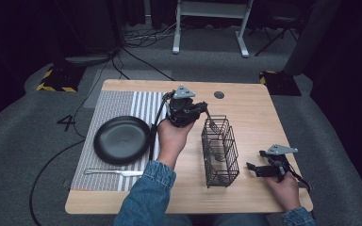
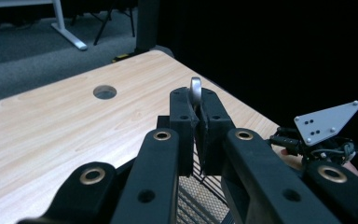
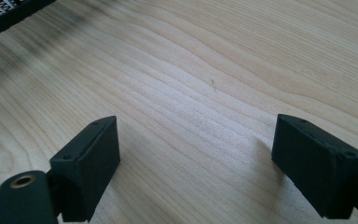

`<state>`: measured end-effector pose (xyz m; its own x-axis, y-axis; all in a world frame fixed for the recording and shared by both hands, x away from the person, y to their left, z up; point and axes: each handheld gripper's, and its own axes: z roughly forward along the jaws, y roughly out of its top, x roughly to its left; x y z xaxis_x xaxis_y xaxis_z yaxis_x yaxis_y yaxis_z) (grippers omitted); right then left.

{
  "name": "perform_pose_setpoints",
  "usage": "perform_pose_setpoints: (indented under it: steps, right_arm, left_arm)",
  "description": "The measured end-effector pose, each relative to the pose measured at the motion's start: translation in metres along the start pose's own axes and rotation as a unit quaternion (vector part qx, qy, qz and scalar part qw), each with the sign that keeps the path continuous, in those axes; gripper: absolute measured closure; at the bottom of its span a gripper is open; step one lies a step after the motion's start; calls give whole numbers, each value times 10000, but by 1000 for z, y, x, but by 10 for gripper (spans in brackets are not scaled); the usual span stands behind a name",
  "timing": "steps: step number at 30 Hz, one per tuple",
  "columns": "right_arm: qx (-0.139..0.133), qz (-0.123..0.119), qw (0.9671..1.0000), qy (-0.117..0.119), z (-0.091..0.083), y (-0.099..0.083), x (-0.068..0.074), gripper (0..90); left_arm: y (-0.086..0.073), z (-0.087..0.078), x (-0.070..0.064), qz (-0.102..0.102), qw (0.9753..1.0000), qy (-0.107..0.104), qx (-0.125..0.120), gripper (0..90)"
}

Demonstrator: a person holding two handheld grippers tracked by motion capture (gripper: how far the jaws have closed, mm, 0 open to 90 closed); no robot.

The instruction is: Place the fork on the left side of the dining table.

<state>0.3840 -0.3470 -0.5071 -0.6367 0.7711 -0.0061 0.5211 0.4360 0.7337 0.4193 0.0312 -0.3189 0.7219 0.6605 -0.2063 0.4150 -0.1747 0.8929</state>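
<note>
My left gripper has its jaws clamped on a fork at the wire basket's twelve-o'clock end, mid-transfer by my judgement; next it needs careful carrying toward the placemat, while my right gripper rests wide open, empty.

Overhead forward-down view; gripper cameras close above table

Far right corner of the desk: bare wood, open to pass.
Middle of the desk: the wire basket stands upright and blocks a straight path between the two sides.
Above the basket's far end: taken by the left gripper and its utensil.
Left half: a black plate and a knife lie on the striped mat.
Right edge, near side: the right gripper rests there, fingers spread over bare wood.
</note>
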Motion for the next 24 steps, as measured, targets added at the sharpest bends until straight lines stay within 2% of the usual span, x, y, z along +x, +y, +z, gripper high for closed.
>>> perform_pose_setpoints:
  steps: [4,10,13,18,24]
  right_arm:
    - [-2,-4,10000,-2,0,0,0,155]
    - [-1,-5,10000,-2,0,0,0,155]
    - [-3,-5,10000,-2,0,0,0,155]
    - [-3,-6,10000,0,0,0,0,155]
    - [-3,-4,10000,-1,0,0,0,155]
  left_arm:
    - [6,-5,-3,54,10000,26,-15,863]
    - [16,-16,-2,-3,9999,46,-106,862]
    - [19,-20,-4,31,9999,80,-133,863]
    - [29,-33,-8,141,9995,114,-257,863]
    - [34,-42,-5,120,9990,183,-392,863]
